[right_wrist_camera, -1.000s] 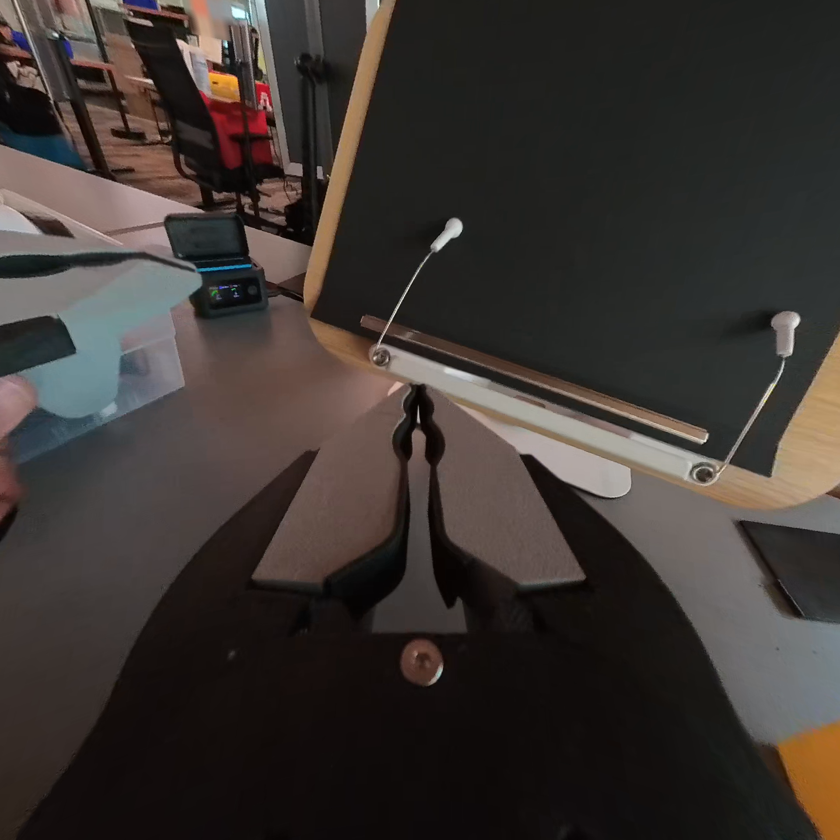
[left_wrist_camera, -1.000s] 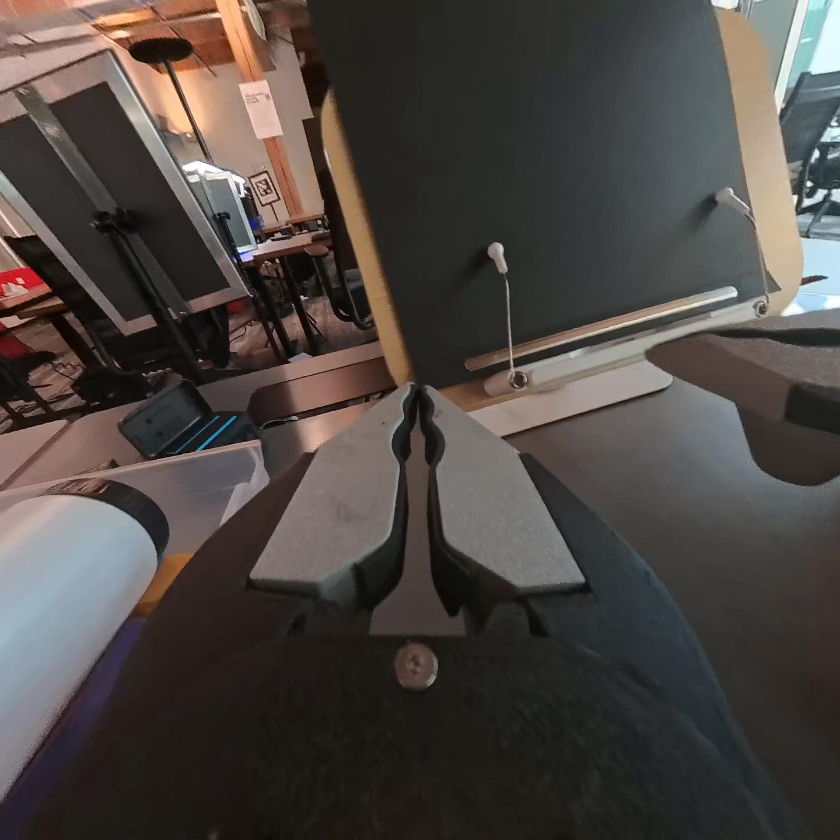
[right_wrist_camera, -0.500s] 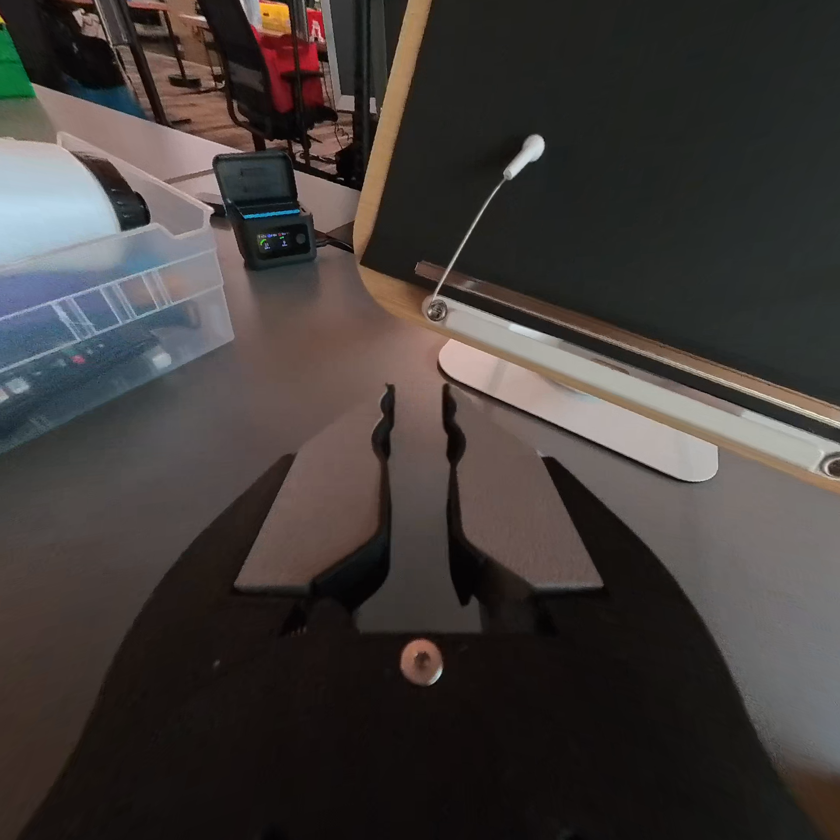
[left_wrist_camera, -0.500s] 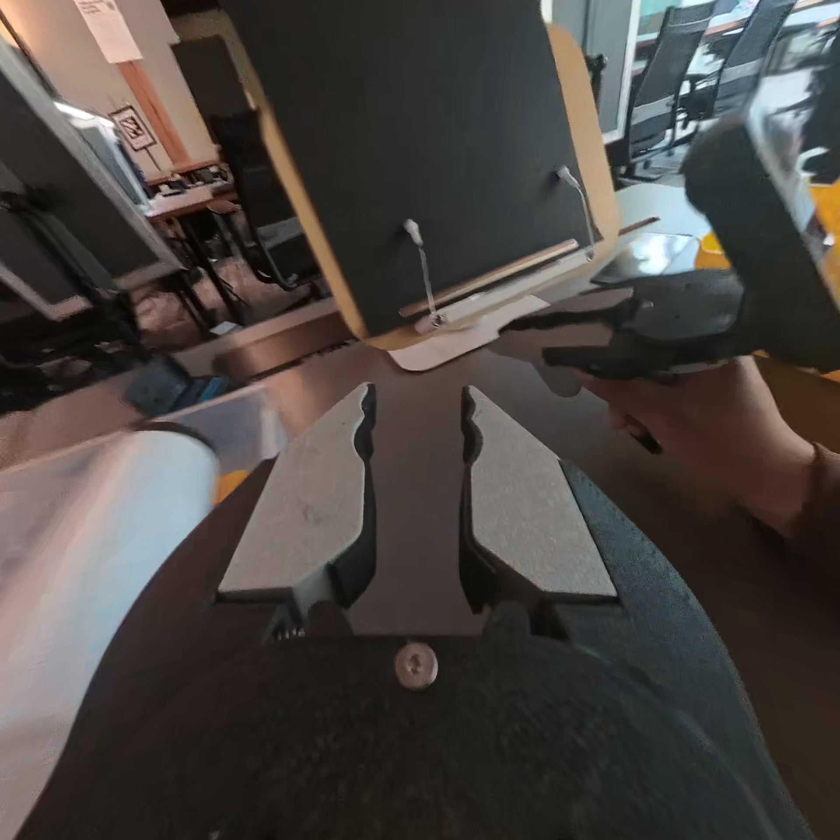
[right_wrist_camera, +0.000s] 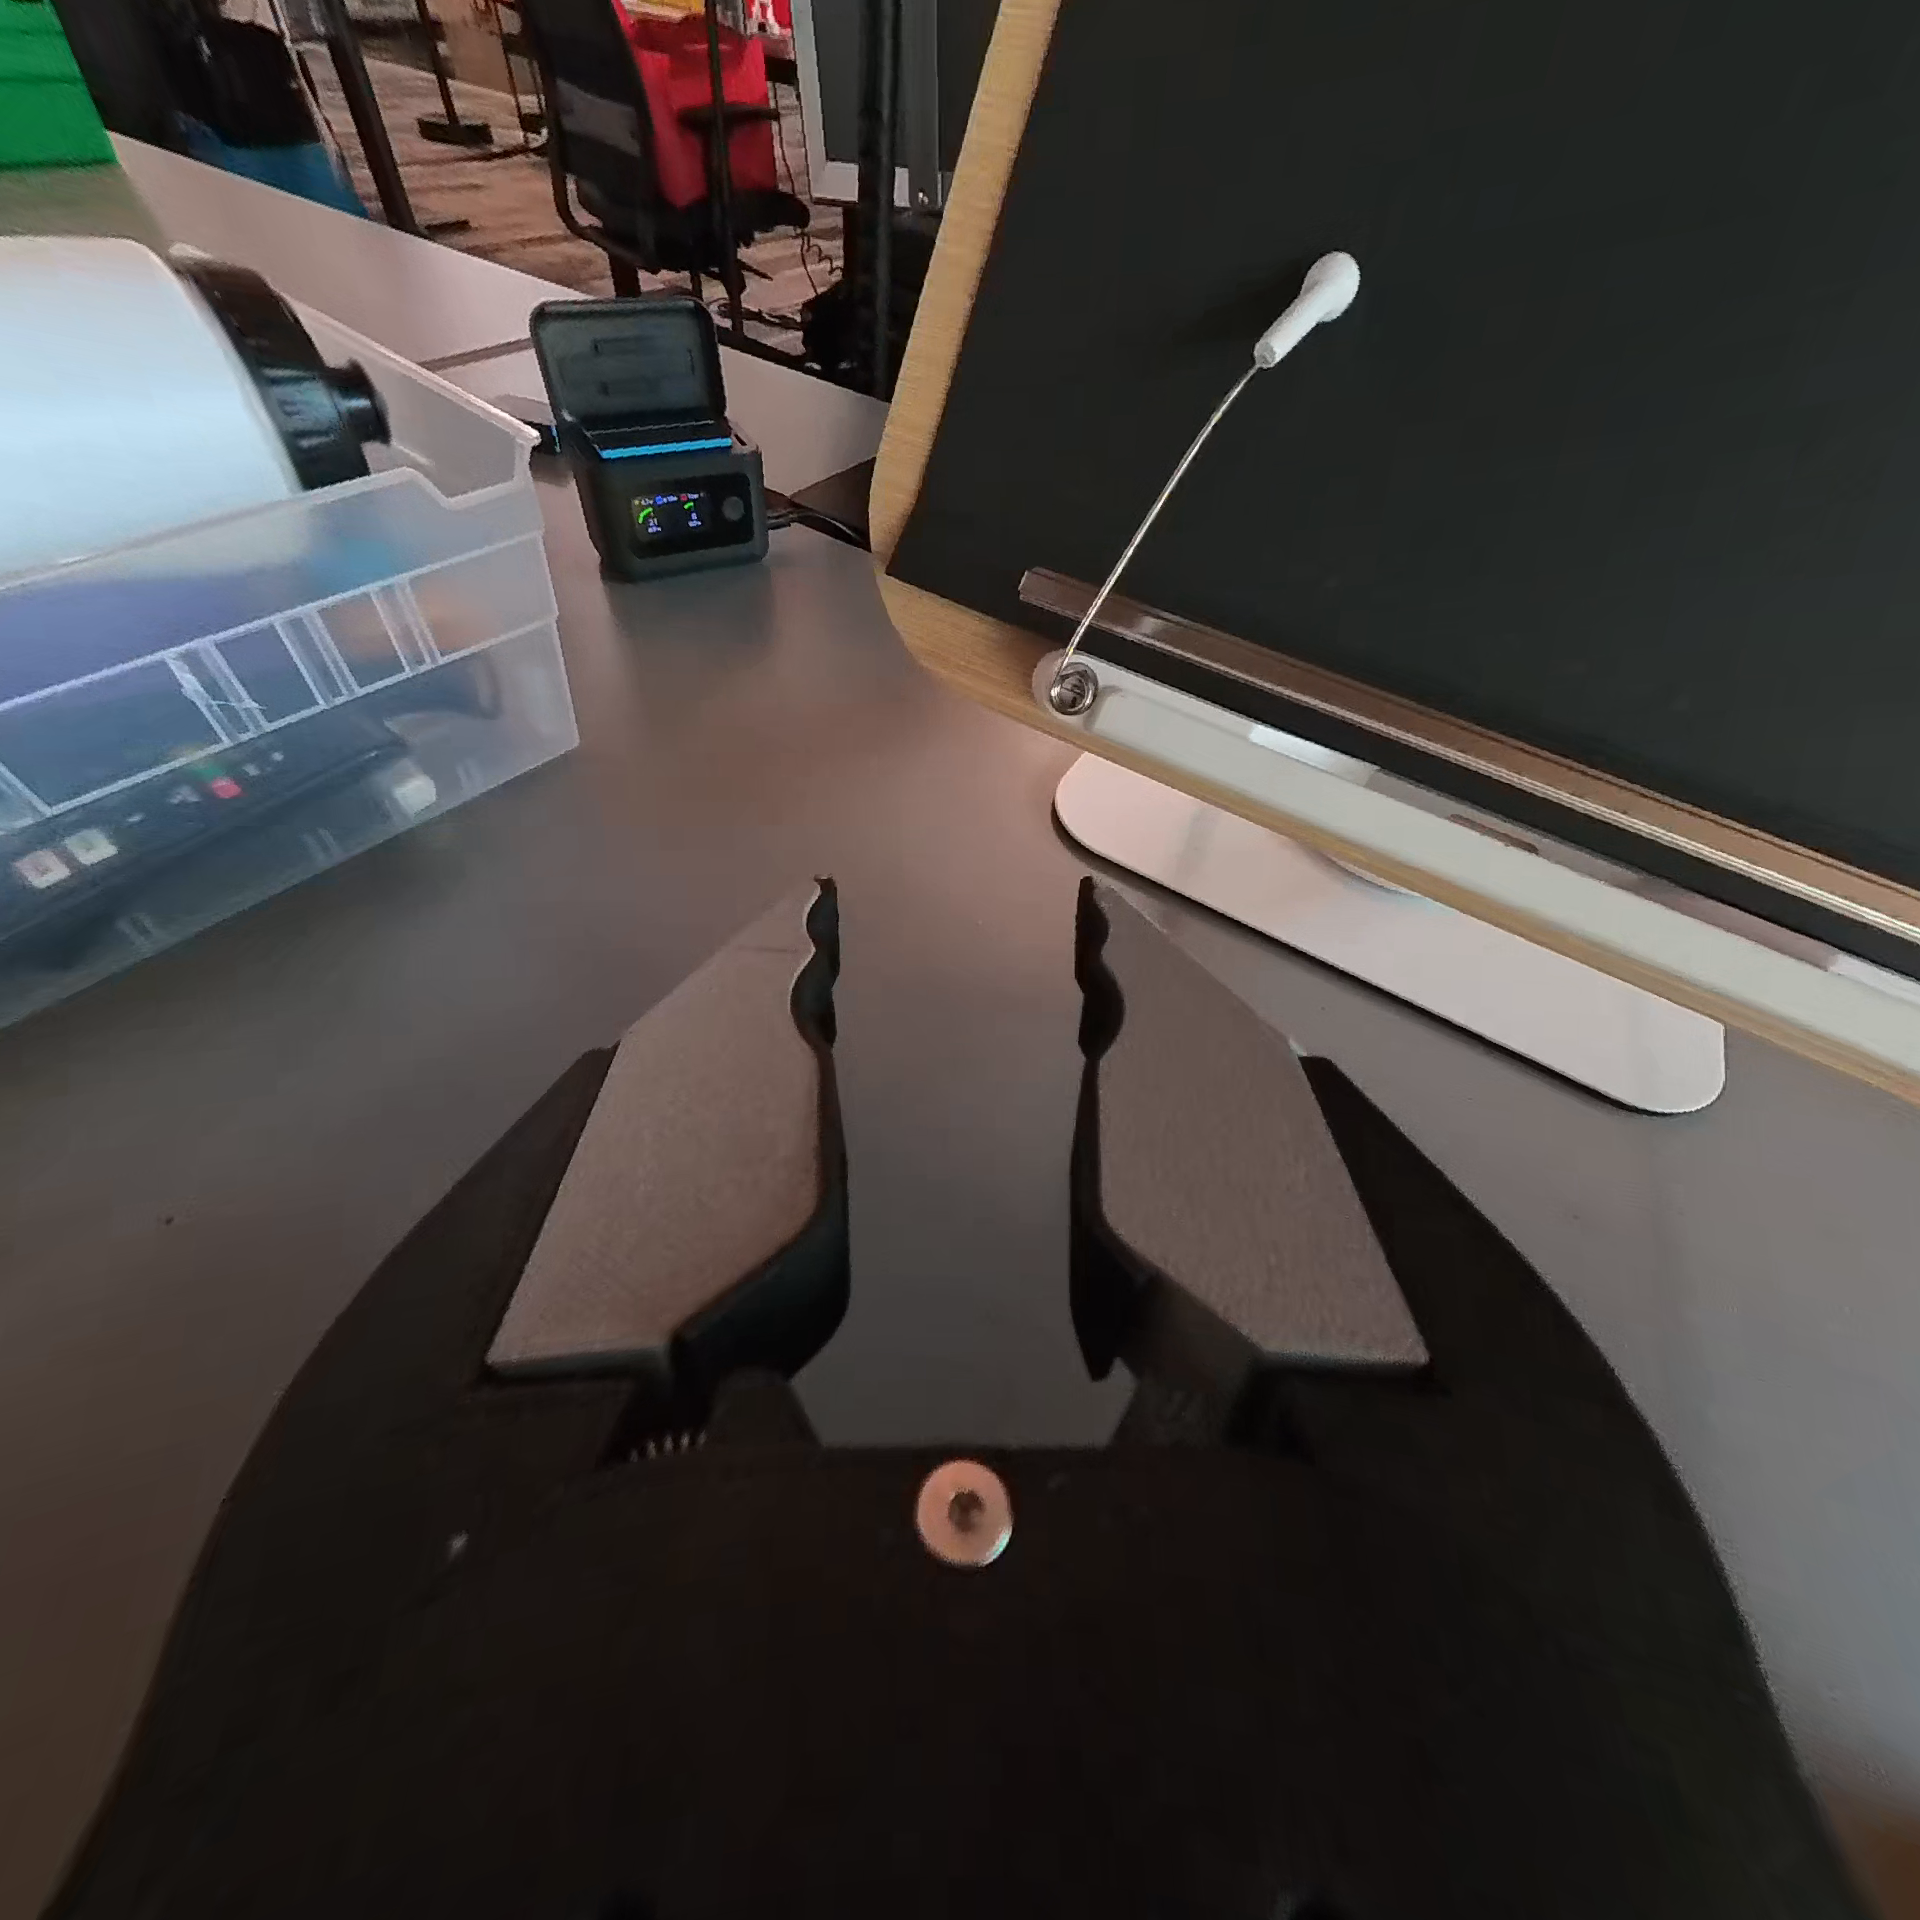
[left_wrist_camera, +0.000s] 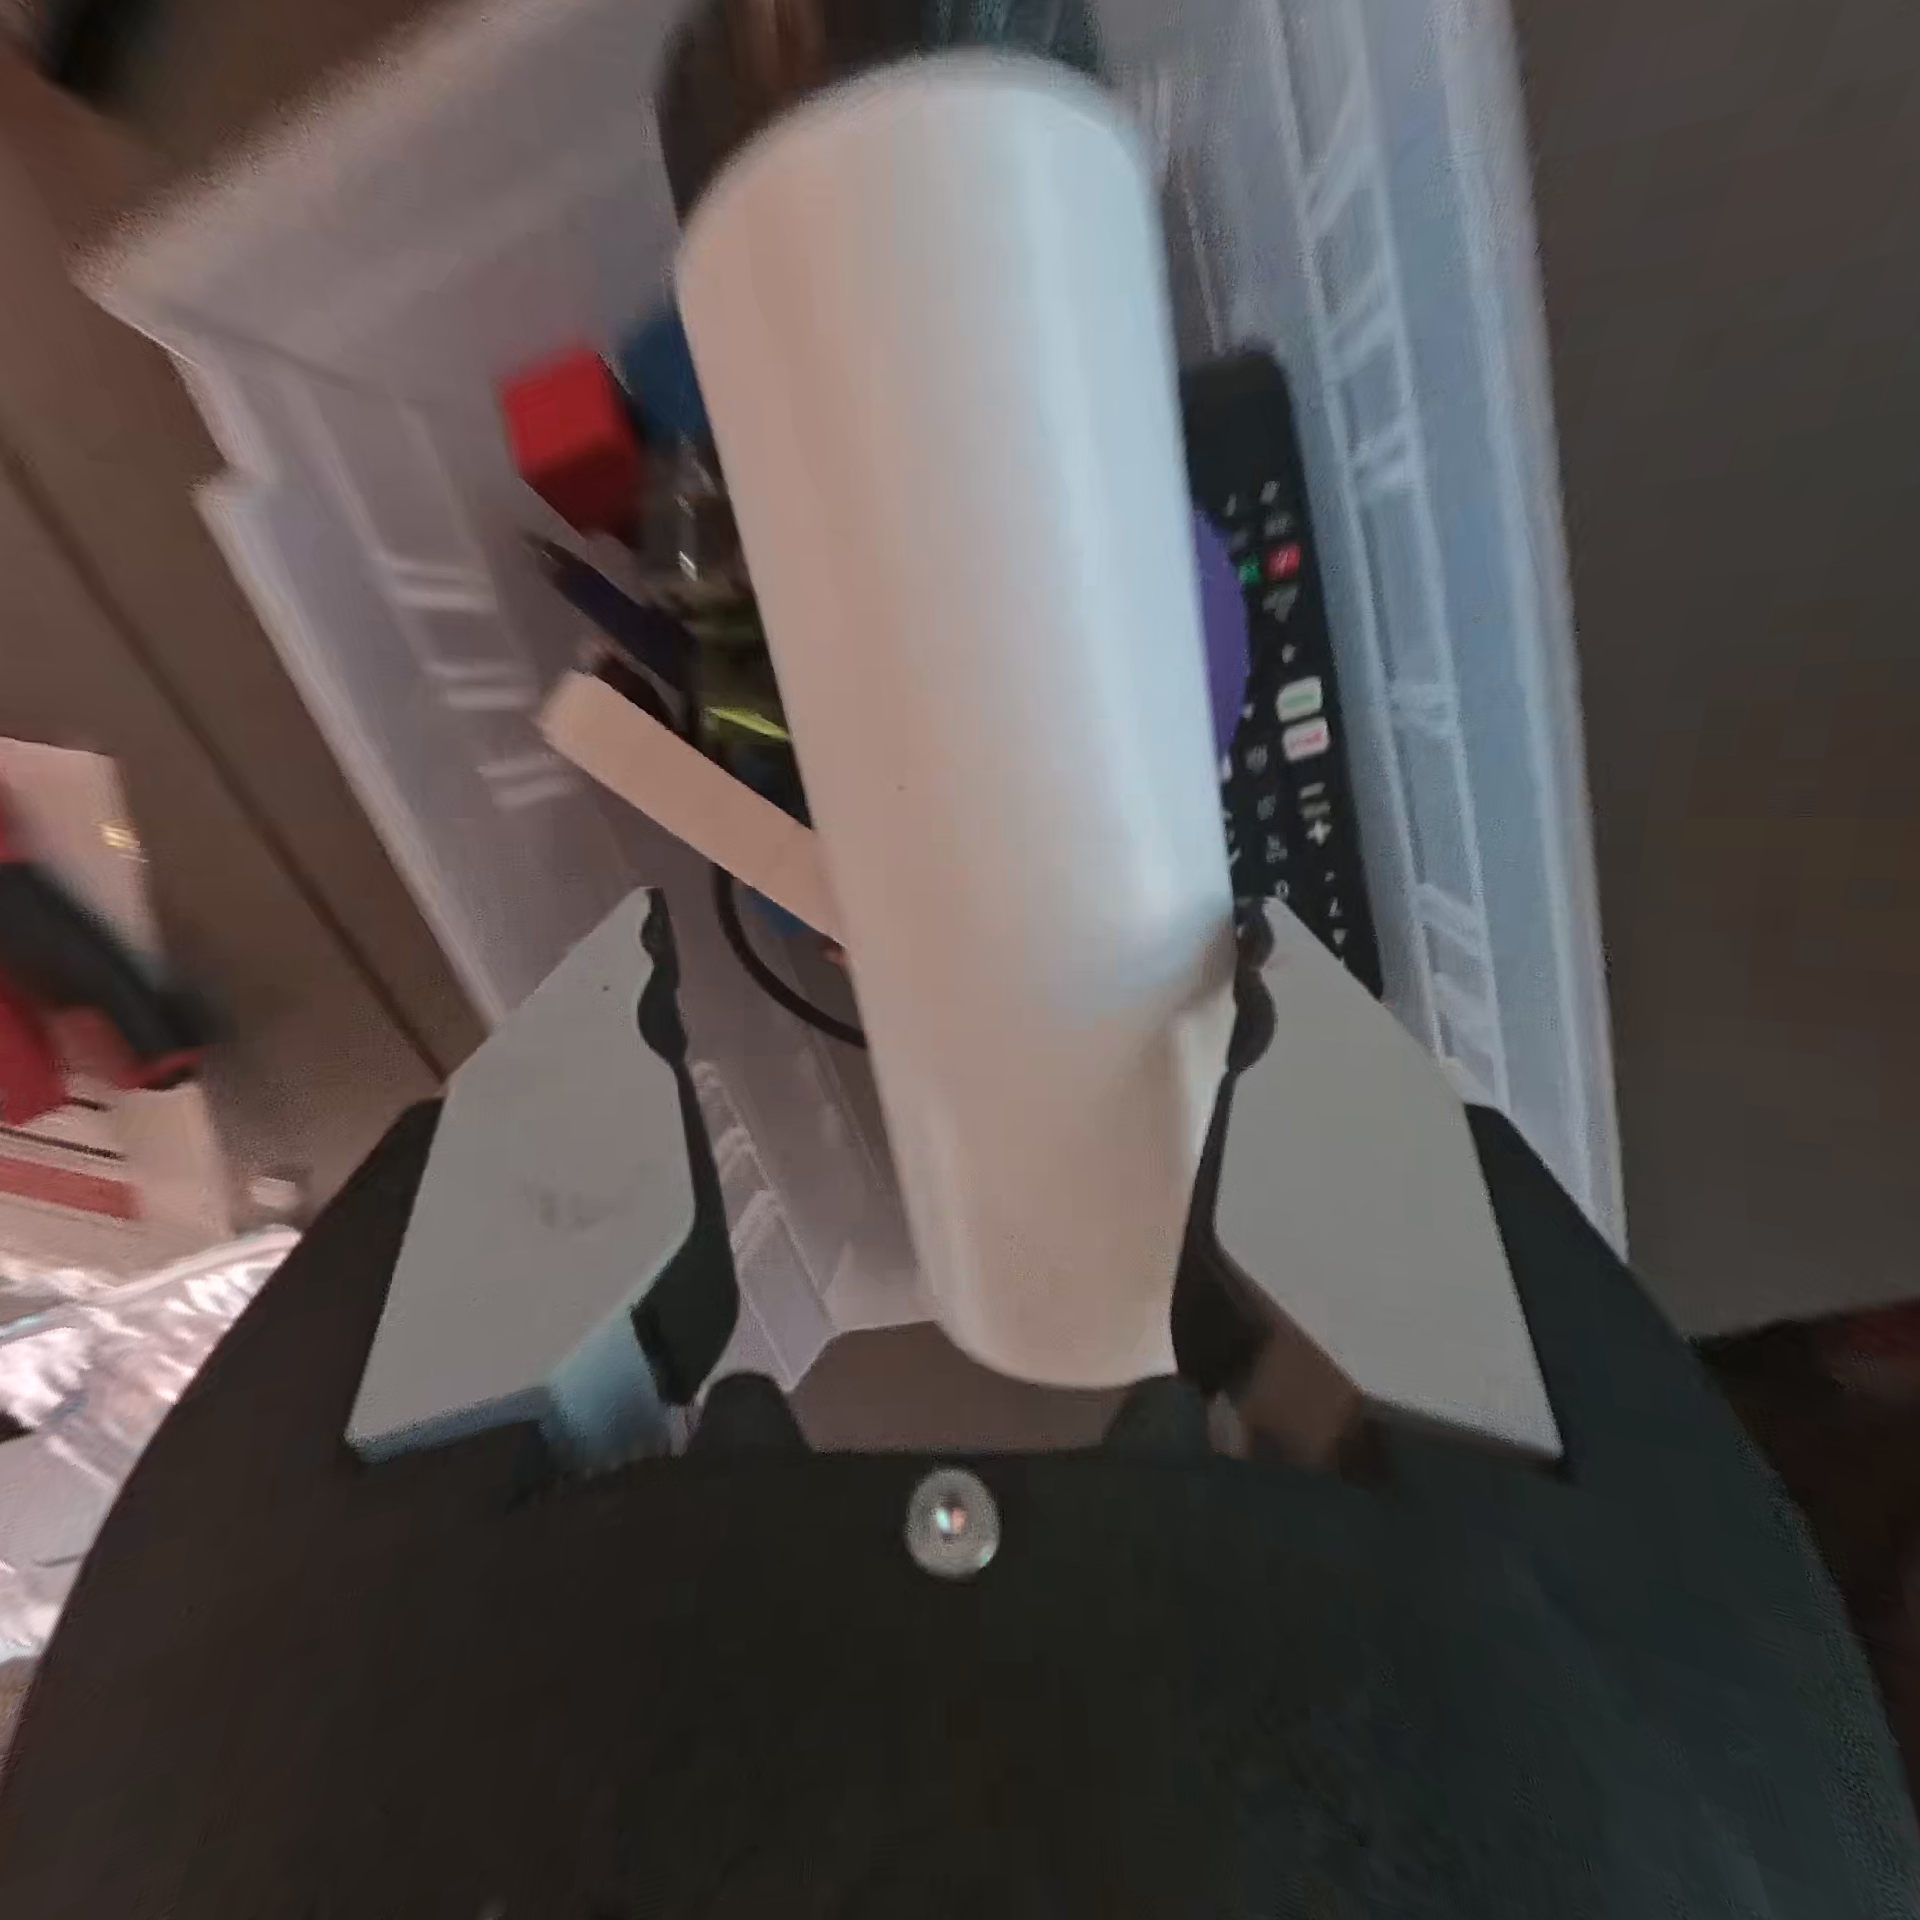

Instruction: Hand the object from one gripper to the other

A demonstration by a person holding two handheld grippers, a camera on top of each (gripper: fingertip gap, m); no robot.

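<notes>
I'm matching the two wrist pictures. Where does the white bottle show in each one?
Left wrist view: the white bottle fills the centre, between the open left gripper fingers.
Right wrist view: far left edge, lying on top of the bin's contents.
Shared landmark: the clear plastic bin under it.

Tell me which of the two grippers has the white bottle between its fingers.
The left gripper: the white bottle lies between its wide-open fingers, over the clear bin. The right gripper is open over bare table.

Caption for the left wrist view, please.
Open left gripper straddling a white bottle lying over a clear bin of clutter; motion-blurred.
</notes>
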